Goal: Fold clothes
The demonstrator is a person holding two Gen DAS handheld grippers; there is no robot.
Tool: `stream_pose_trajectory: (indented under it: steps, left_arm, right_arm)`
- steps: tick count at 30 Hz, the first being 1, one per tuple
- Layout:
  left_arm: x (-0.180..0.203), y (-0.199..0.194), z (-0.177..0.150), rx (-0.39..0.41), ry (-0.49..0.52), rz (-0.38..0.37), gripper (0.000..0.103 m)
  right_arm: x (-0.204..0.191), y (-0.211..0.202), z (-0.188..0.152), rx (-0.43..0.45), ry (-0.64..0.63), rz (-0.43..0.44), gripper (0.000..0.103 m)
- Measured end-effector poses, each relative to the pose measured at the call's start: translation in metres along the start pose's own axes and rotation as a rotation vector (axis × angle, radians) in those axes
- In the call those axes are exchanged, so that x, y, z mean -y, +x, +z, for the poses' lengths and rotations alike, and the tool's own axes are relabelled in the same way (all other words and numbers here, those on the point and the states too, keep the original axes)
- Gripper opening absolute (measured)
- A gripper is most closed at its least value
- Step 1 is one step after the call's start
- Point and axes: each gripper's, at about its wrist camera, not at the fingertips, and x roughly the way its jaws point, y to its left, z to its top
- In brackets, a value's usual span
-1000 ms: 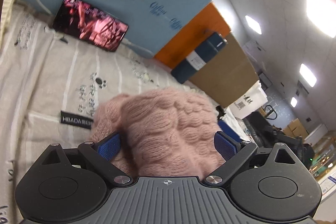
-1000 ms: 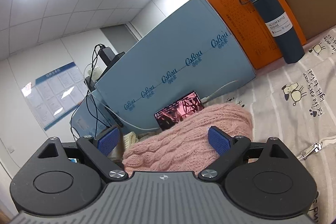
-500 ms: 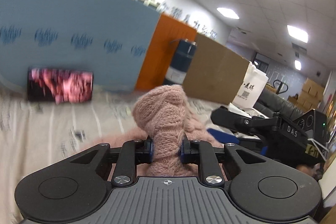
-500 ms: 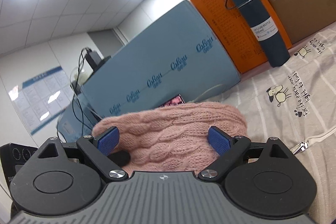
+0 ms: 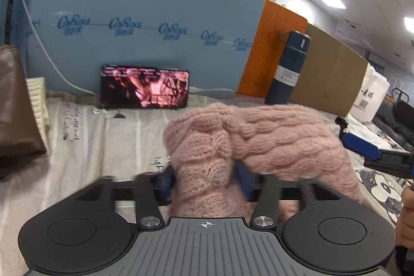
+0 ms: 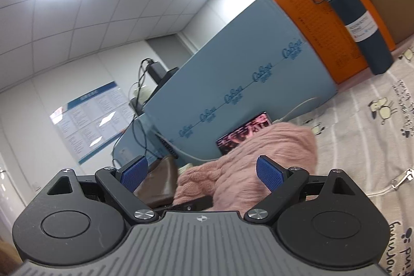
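Note:
A fuzzy pink cable-knit sweater lies bunched on the striped printed bedsheet. My left gripper is shut on a raised fold of it, the blue pads pressing both sides. My right gripper is open with its blue pads wide apart, just in front of the sweater and not touching it. One right gripper finger shows at the right edge of the left wrist view, beside the sweater.
A phone with a lit screen leans on a blue foam board at the back. A dark blue bottle stands by an orange board and a cardboard sheet. A brown garment lies at the left.
My left gripper closed on the sweater and lifted a fold, and its view swung level. My right gripper stayed open and drew back from the sweater a little.

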Motion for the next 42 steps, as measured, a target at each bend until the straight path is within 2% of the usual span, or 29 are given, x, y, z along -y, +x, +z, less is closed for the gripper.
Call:
stream_pose_trajectory:
  steps: [2, 5, 11, 13, 15, 18, 20, 21, 22, 25, 26, 29, 32, 34, 36, 42]
  left_arm:
    - [-0.004, -0.005, 0.003, 0.018, -0.041, -0.013, 0.071]
    - [-0.01, -0.005, 0.003, 0.022, -0.067, 0.008, 0.071]
    - [-0.014, 0.012, -0.004, -0.036, -0.059, 0.059, 0.073]
    - [-0.007, 0.018, -0.004, -0.05, -0.023, 0.075, 0.073]
    - [-0.001, 0.024, -0.006, -0.06, 0.01, 0.083, 0.074]
    - [-0.001, 0.024, -0.008, -0.05, 0.004, 0.08, 0.076]
    - [-0.005, 0.019, -0.007, -0.04, -0.034, 0.056, 0.078]
    - [-0.008, 0.015, -0.006, -0.04, -0.064, 0.04, 0.082]
    - [-0.009, 0.012, -0.005, -0.042, -0.091, 0.034, 0.087]
    - [-0.011, 0.004, -0.005, -0.042, -0.141, 0.044, 0.091]
    - [-0.01, 0.004, -0.005, -0.047, -0.146, 0.042, 0.091]
    - [-0.007, 0.007, -0.009, -0.088, -0.15, 0.016, 0.094]
    - [-0.008, 0.015, -0.015, -0.13, -0.186, -0.015, 0.095]
    - [-0.008, 0.017, -0.017, -0.136, -0.21, -0.059, 0.1]
    - [-0.007, 0.018, -0.019, -0.141, -0.222, -0.101, 0.1]
    - [-0.004, 0.018, -0.026, -0.098, -0.238, -0.142, 0.102]
  right_arm:
    - [-0.001, 0.001, -0.001, -0.015, -0.007, 0.007, 0.092]
    - [0.0, 0.006, -0.003, -0.052, -0.015, -0.021, 0.092]
    - [0.009, 0.03, -0.01, -0.192, -0.028, -0.222, 0.091]
    - [0.009, 0.033, -0.012, -0.2, -0.041, -0.242, 0.092]
    - [0.009, 0.033, -0.013, -0.202, -0.053, -0.255, 0.092]
    - [0.01, 0.031, -0.014, -0.183, -0.052, -0.257, 0.092]
    - [0.01, 0.024, -0.011, -0.128, -0.04, -0.25, 0.092]
    - [0.01, 0.02, -0.01, -0.096, -0.036, -0.251, 0.092]
    - [0.009, 0.017, -0.009, -0.064, -0.043, -0.269, 0.092]
    - [0.011, 0.015, -0.007, -0.022, -0.057, -0.377, 0.097]
    - [0.015, 0.017, -0.007, -0.038, -0.044, -0.414, 0.097]
    - [0.031, 0.022, -0.006, -0.1, 0.046, -0.454, 0.097]
    - [0.038, 0.024, -0.006, -0.135, 0.09, -0.431, 0.097]
    - [0.038, 0.028, -0.008, -0.163, 0.091, -0.41, 0.097]
    - [0.038, 0.032, -0.01, -0.196, 0.089, -0.399, 0.097]
    - [0.034, 0.04, -0.016, -0.253, 0.044, -0.406, 0.098]
